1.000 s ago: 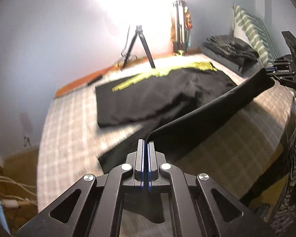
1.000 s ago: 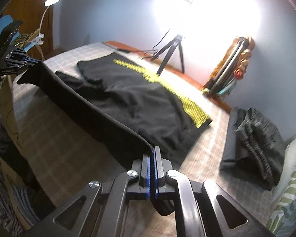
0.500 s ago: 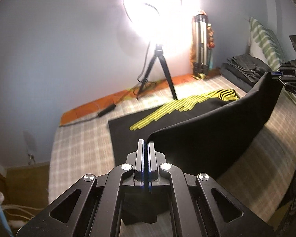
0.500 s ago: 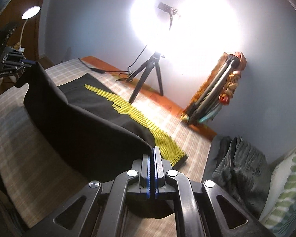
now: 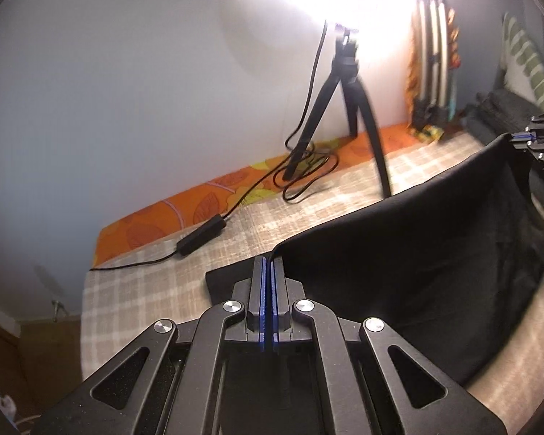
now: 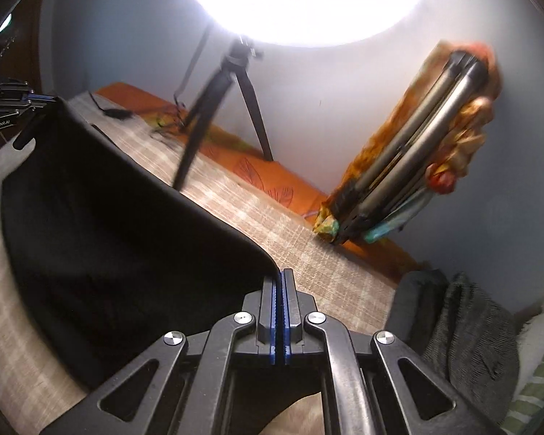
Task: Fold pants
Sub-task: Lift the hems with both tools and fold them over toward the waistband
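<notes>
— Nearest? Left gripper (image 5: 267, 272), right gripper (image 6: 281, 286): both clamped tight on top edge of black pants (image 5: 417, 253), one corner each
— Position? Hanging in a sagging sheet over plaid bed (image 5: 134, 290), lower part draped on it
— Handling? Probably soft, light, limp; best held by the corners
— Farthest? Tripod (image 5: 348, 101) at bed's far edge

Matt black cloth pants (image 5: 409, 253), woven checked bedcover (image 5: 134, 301), matt black plastic tools with shiny metal screws.
</notes>
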`<state>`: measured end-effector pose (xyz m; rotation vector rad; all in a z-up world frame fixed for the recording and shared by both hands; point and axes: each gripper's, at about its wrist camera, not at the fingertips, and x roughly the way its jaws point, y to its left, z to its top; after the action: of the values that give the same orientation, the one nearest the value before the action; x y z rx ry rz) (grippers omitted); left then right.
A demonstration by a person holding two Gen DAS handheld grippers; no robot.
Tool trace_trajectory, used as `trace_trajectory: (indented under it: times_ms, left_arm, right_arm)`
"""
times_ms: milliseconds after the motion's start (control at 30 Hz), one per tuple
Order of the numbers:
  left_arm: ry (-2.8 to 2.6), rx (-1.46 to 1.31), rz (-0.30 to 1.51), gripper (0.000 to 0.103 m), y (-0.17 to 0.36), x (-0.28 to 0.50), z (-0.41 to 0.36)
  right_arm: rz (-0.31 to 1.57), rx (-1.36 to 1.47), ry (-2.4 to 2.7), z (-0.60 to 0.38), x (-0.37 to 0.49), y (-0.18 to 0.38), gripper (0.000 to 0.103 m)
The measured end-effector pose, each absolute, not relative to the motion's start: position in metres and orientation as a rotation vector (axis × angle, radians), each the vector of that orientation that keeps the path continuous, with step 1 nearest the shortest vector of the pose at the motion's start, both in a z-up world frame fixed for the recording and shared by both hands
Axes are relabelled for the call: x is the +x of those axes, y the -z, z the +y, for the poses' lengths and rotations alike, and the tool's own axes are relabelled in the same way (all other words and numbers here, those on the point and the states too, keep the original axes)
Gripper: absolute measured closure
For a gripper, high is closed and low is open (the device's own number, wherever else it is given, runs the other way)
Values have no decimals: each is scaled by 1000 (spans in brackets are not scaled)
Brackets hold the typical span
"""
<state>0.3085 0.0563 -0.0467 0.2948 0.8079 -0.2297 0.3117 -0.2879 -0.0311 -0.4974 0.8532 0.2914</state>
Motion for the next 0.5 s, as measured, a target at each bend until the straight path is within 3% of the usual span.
trace_trajectory:
  times_ms: [333,433,500]
  left_arm:
    - [214,304,887,101,92,357,46]
    - [190,301,922,96,99,364,52]
    - [146,290,927,81,94,368,65]
  right_arm:
    - [1002,-480,-299,-295,360,100,103]
    - [1020,-491,-300,-294,365,108,103]
    - [1026,-495,-300,-294,366,111,103]
